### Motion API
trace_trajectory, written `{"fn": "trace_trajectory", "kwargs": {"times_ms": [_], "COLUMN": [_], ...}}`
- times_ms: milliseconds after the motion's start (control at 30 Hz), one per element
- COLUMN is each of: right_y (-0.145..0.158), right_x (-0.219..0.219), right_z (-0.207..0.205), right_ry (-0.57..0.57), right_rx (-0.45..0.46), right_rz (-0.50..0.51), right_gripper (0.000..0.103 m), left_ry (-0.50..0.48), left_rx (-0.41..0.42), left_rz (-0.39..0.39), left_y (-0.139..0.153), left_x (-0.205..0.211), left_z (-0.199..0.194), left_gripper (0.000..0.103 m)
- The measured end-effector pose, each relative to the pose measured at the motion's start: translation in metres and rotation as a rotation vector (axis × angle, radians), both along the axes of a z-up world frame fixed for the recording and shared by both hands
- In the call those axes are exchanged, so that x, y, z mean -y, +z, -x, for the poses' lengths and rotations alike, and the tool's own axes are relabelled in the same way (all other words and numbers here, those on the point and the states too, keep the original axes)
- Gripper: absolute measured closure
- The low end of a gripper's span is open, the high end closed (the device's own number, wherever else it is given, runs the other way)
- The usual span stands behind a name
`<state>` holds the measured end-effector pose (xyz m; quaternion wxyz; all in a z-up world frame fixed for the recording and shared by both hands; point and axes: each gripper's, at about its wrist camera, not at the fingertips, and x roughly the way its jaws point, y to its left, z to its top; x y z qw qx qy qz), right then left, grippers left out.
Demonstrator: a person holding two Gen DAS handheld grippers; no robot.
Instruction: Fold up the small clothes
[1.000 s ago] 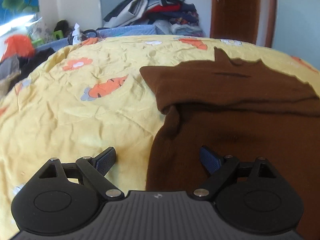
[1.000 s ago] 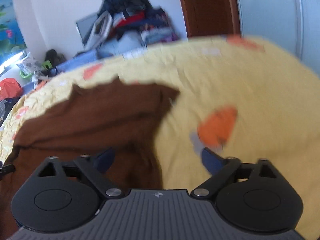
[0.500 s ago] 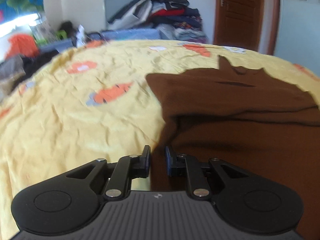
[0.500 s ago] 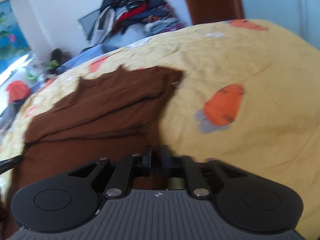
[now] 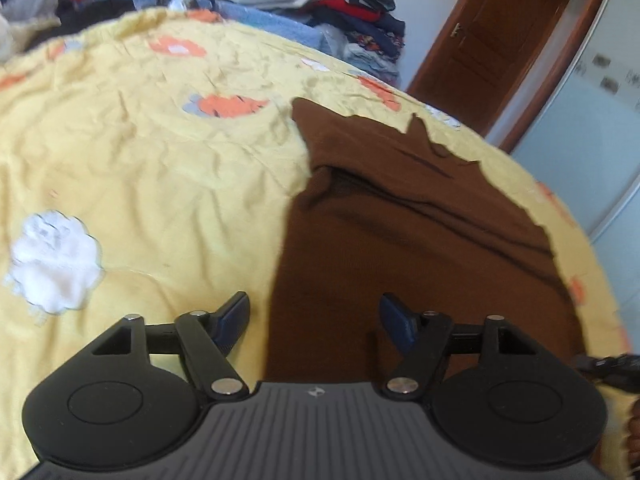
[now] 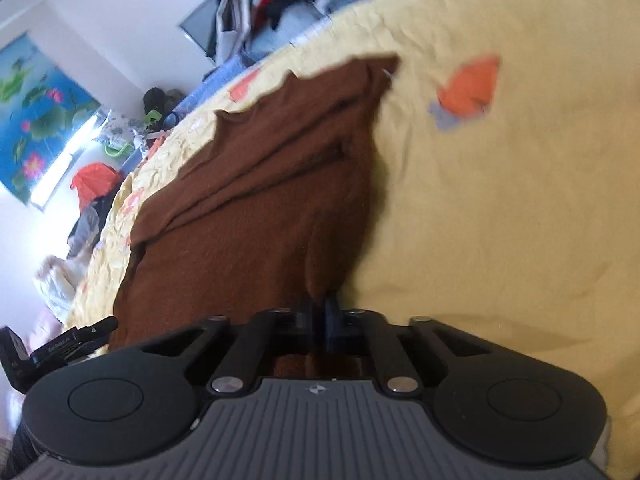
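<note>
Right-wrist view: the brown garment is spread on the yellow bedspread; being soft, limp knit, it is best pinched at its near hem. That hem's right corner is clamped by the right gripper, angled downward. The left gripper is opening astride the garment's left edge, nothing pinched.

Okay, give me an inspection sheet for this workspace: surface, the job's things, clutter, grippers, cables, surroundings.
Surface: yellow bedspread with orange and white patches, wrinkled.
Job's things: brown garment lying partly folded on the bedspread.
Clutter: nothing seen on the bedspread beside the garment.
Grippers: left gripper jaws opening, garment edge below, not pinched; right gripper shut on the garment's edge.
Cables: nothing seen.
Surroundings: pile of clothes behind the bed, wooden door, flower picture on the wall.
</note>
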<state>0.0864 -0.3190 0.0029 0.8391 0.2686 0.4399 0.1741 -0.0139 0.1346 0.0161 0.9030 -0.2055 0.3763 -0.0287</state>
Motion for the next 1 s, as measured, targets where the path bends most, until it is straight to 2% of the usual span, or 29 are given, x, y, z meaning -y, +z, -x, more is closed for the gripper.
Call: {"fn": "trace_trajectory", "kwargs": {"times_ms": [67, 133, 200, 300, 400, 467, 500, 533, 567, 600, 633, 667, 700, 733, 767, 867, 900, 933, 967, 1000], "right_y": [0.000, 0.000, 0.002, 0.014, 0.015, 0.004, 0.003, 0.004, 0.005, 0.008, 0.010, 0.013, 0.014, 0.014, 0.012, 0.003, -0.001, -0.003, -0.005, -0.008], "right_x": [0.004, 0.004, 0.005, 0.014, 0.024, 0.020, 0.018, 0.017, 0.017, 0.017, 0.016, 0.016, 0.016, 0.017, 0.019, 0.019, 0.017, 0.015, 0.014, 0.013], "right_z": [0.004, 0.008, 0.011, 0.018, 0.022, 0.018, 0.020, 0.021, 0.022, 0.025, 0.029, 0.034, 0.040, 0.045, 0.050, 0.062, 0.063, 0.065, 0.064, 0.061], "right_ry": [-0.026, -0.041, -0.055, -0.083, -0.095, -0.075, -0.076, -0.088, -0.099, -0.103, -0.093, -0.078, -0.064, -0.049, -0.033, 0.018, 0.036, 0.048, 0.053, 0.050], "right_rx": [-0.009, 0.002, 0.010, 0.047, 0.042, 0.009, 0.027, 0.026, 0.018, 0.013, 0.017, 0.019, 0.014, 0.001, -0.019, -0.073, -0.085, -0.088, -0.097, -0.117], "right_rz": [-0.029, -0.021, -0.015, -0.006, 0.036, 0.068, 0.072, 0.072, 0.059, 0.045, 0.036, 0.032, 0.026, 0.008, -0.023, -0.160, -0.197, -0.222, -0.238, -0.239], "right_gripper": [0.091, 0.091, 0.091, 0.091, 0.092, 0.094, 0.094, 0.092, 0.082, 0.078, 0.067, 0.052, 0.046, 0.041, 0.041, 0.041, 0.041, 0.042, 0.050, 0.058], "left_ry": [-0.016, -0.035, -0.030, -0.007, -0.015, -0.004, 0.003, 0.007, 0.001, -0.010, -0.023, -0.036, -0.049, -0.062, -0.069, -0.086, -0.086, -0.082, -0.083, -0.085], "left_rx": [-0.010, -0.022, -0.036, -0.036, -0.034, -0.024, -0.025, -0.032, -0.043, -0.057, -0.072, -0.073, -0.067, -0.066, -0.074, -0.074, -0.069, -0.074, -0.106, -0.160], "left_rz": [0.026, 0.020, -0.015, -0.011, -0.063, -0.039, -0.017, 0.014, 0.053, 0.100, 0.149, 0.205, 0.262, 0.313, 0.351, 0.430, 0.424, 0.407, 0.394, 0.376], "left_y": [-0.001, -0.003, -0.005, 0.001, 0.001, -0.008, -0.008, -0.007, -0.006, -0.006, -0.008, -0.009, -0.010, -0.010, -0.011, -0.019, -0.019, -0.018, -0.019, -0.022], "left_x": [0.002, 0.006, 0.010, 0.004, -0.002, -0.008, -0.011, -0.014, -0.017, -0.020, -0.024, -0.027, -0.030, -0.031, -0.031, -0.026, -0.024, -0.022, -0.020, -0.019], "left_z": [0.000, -0.001, -0.002, 0.002, 0.009, 0.012, 0.014, 0.016, 0.019, 0.022, 0.027, 0.034, 0.042, 0.050, 0.057, 0.071, 0.072, 0.070, 0.066, 0.060], "left_gripper": [0.047, 0.069, 0.096, 0.100, 0.100, 0.100, 0.099, 0.098, 0.094, 0.084, 0.076, 0.057, 0.034, 0.026, 0.022, 0.023, 0.026, 0.033, 0.069, 0.096]}}
